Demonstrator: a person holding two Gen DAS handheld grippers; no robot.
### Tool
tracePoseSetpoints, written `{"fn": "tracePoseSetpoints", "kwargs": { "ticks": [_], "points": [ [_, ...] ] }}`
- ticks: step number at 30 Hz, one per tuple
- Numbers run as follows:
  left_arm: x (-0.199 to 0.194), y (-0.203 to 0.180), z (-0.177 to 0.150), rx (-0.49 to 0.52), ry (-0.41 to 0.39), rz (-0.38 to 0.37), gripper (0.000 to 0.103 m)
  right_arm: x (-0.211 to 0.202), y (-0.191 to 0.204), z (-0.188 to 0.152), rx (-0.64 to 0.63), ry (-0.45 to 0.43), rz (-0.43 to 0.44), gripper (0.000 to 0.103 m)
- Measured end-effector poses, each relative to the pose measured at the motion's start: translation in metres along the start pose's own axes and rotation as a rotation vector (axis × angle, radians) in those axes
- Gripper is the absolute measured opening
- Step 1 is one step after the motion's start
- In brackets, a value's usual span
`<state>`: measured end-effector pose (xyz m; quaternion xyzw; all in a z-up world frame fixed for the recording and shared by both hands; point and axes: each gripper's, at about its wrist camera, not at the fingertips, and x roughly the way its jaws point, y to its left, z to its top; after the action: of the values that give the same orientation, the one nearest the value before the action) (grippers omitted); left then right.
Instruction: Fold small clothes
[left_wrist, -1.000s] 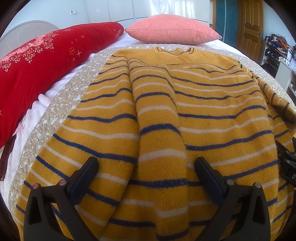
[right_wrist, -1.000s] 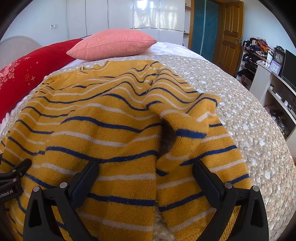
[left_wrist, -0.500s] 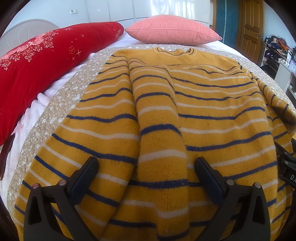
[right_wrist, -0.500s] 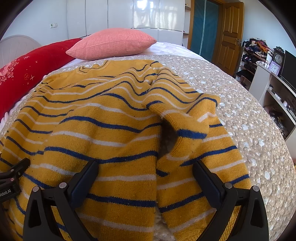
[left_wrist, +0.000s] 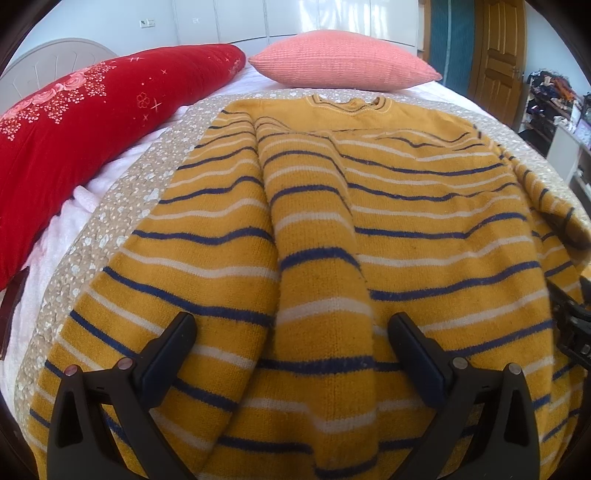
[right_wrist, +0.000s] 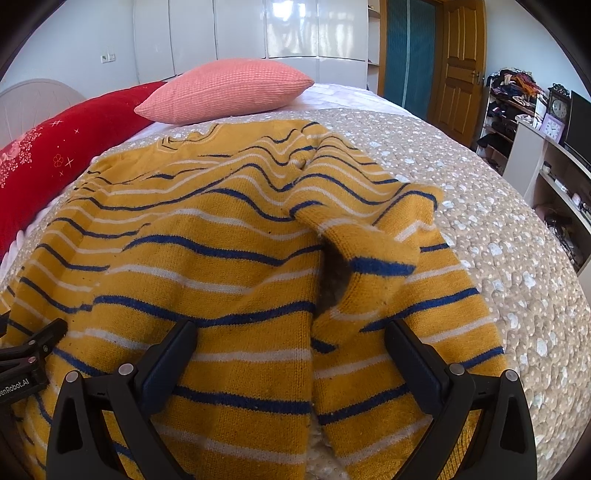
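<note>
At the far left a long red bolster with a flower print lies along the edge of the bed, whose beige dotted cover shows around the clothing. Next to it, toward the head of the bed, sits a pink pillow. The yellow sweater, striped in navy and white, is spread over the middle of the bed with its collar toward the pillow and its hem toward the cameras. Its left sleeve is folded down along the body. The left gripper hangs over the hem near that sleeve, jaws spread wide with nothing between them; whether the tips touch the knit is hard to judge from this angle. Further right, the right gripper hovers over the hem as well, jaws likewise wide apart and empty. Just ahead of it the right sleeve lies bunched and doubled over on itself, its cuff gaping toward the camera. At the far right stand a wooden door and cluttered shelves.
</note>
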<state>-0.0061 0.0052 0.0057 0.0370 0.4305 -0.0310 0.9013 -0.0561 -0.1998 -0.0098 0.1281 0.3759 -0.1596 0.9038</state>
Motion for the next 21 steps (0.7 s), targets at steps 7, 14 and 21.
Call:
{"fn": "tracePoseSetpoints", "kwargs": {
  "ticks": [7, 14, 21],
  "points": [
    [-0.097, 0.064, -0.003, -0.148, -0.127, -0.197, 0.1, 0.0, 0.0, 0.001, -0.013, 0.004, -0.007, 0.103],
    [-0.074, 0.151, -0.007, -0.261, -0.047, -0.097, 0.103, 0.005, 0.005, 0.007, -0.038, 0.064, -0.039, 0.103],
    [-0.019, 0.116, -0.008, -0.203, 0.152, -0.235, 0.094, -0.001, 0.003, 0.008, -0.032, 0.088, -0.018, 0.094]
  ]
}}
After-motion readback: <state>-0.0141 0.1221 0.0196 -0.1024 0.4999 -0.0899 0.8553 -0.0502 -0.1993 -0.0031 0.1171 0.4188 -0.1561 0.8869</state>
